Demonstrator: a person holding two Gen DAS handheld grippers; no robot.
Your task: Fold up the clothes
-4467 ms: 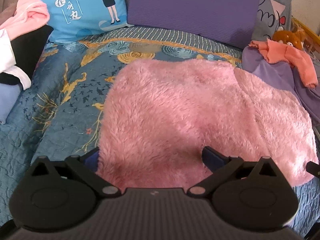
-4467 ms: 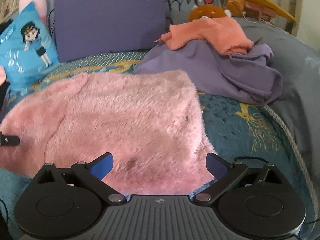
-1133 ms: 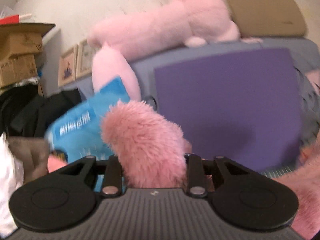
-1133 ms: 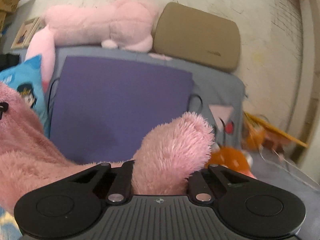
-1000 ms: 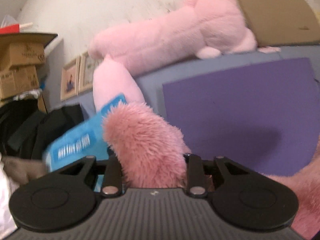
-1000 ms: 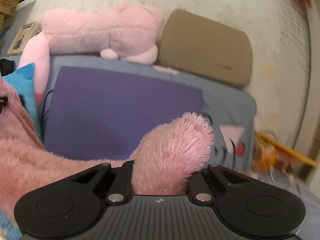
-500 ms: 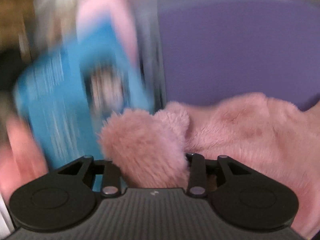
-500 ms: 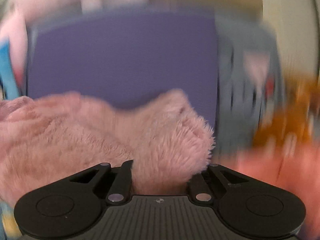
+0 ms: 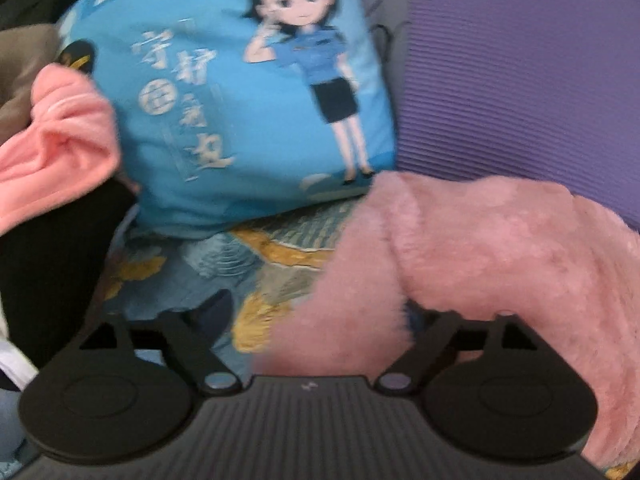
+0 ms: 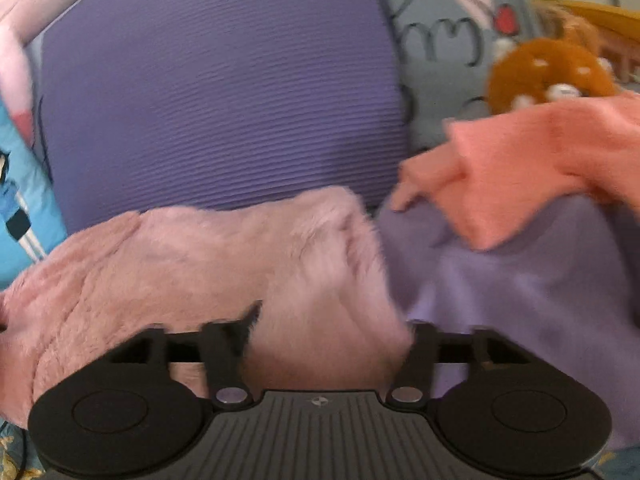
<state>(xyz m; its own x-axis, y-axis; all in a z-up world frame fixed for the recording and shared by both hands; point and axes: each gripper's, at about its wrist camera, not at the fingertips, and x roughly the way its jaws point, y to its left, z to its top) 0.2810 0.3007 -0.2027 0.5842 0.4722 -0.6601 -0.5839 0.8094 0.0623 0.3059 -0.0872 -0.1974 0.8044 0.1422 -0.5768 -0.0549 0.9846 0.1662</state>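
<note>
— Pink fleece lies on the bed between our claws; why are both released?
— We've just been opening the left claw and right claw so the folded edge drops; fleece sits loose between the jaws, ahead against the purple cushion

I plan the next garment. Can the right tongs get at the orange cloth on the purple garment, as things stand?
Probably yes. The right tongs, whose jaws have just been opening, still straddle the pink fleece. The orange cloth lies uncovered atop the purple garment, nothing before it.
</note>
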